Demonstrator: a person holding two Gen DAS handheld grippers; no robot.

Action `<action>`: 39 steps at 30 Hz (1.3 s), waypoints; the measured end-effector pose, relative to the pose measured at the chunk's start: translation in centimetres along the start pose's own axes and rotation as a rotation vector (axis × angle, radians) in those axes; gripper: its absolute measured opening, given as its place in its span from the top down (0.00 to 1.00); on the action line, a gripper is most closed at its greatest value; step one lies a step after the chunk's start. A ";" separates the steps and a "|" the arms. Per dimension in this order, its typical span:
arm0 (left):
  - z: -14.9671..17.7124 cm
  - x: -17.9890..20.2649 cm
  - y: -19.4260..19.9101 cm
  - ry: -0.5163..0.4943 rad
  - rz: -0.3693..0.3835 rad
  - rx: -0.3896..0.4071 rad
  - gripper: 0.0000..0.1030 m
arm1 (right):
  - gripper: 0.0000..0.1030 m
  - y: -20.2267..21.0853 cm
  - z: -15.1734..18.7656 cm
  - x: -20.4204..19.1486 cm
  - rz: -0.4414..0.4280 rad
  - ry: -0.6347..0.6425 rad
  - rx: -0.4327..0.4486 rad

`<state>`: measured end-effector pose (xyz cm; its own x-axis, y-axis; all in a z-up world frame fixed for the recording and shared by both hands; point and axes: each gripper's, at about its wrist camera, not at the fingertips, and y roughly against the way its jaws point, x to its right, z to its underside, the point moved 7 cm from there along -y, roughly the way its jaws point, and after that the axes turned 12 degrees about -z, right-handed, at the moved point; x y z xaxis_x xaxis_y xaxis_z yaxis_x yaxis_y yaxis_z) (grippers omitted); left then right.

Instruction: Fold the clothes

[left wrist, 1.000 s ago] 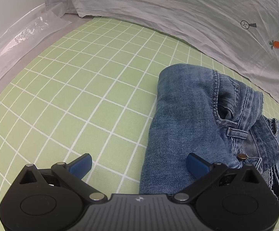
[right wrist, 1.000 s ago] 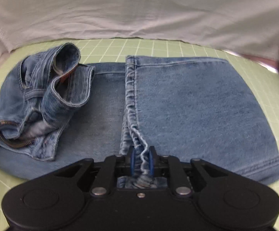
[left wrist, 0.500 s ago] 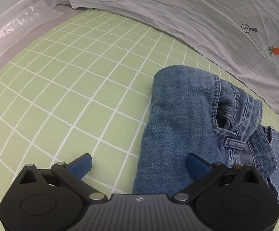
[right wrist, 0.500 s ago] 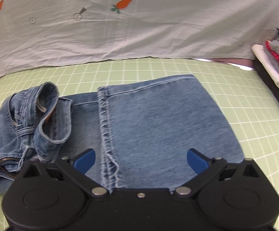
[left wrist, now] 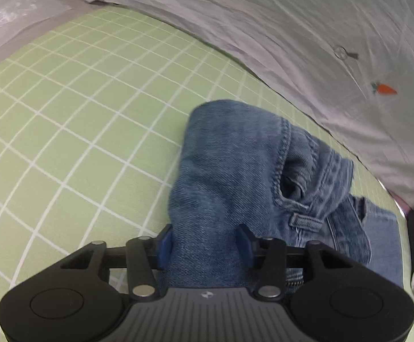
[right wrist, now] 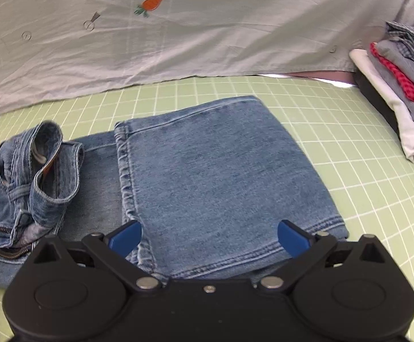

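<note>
A pair of blue jeans lies partly folded on the green grid mat. My left gripper is at the jeans' left folded edge near the waistband. Its jaws are closing, with a thick fold of denim filling the gap and both blue pads against it. In the right wrist view the folded leg part of the jeans lies flat, with the bunched waistband and zipper at the left. My right gripper hovers open over the near hem, and its pads touch nothing.
A grey sheet with carrot prints drapes along the far side of the mat. A pile of folded clothes sits at the right edge. Clear plastic lies beyond the mat's far left corner. Bare mat shows right of the jeans.
The left jaws went from wide open to closed around the jeans' edge. The right gripper let go of the hem seam, opened wide and rose back from the cloth.
</note>
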<state>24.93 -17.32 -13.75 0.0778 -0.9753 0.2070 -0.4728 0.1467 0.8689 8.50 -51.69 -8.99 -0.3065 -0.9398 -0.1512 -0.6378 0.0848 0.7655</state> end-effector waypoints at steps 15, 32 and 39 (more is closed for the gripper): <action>0.0 14.2 11.4 -0.193 0.174 0.155 0.83 | 0.00 2.7 1.7 6.3 -0.034 -0.115 0.051; 10.4 35.4 -1.0 -0.411 0.199 -0.157 0.66 | 0.00 0.0 4.0 23.1 0.073 -0.314 0.011; 8.6 34.4 0.1 -0.280 0.292 -0.227 0.17 | 0.00 -2.0 1.9 22.2 0.046 -0.260 0.015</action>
<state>20.04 -52.32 -10.45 -0.2846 -0.8903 0.3554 -0.2327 0.4238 0.8753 1.65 -72.13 -15.07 -0.5051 -0.8186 -0.2736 -0.6289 0.1320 0.7662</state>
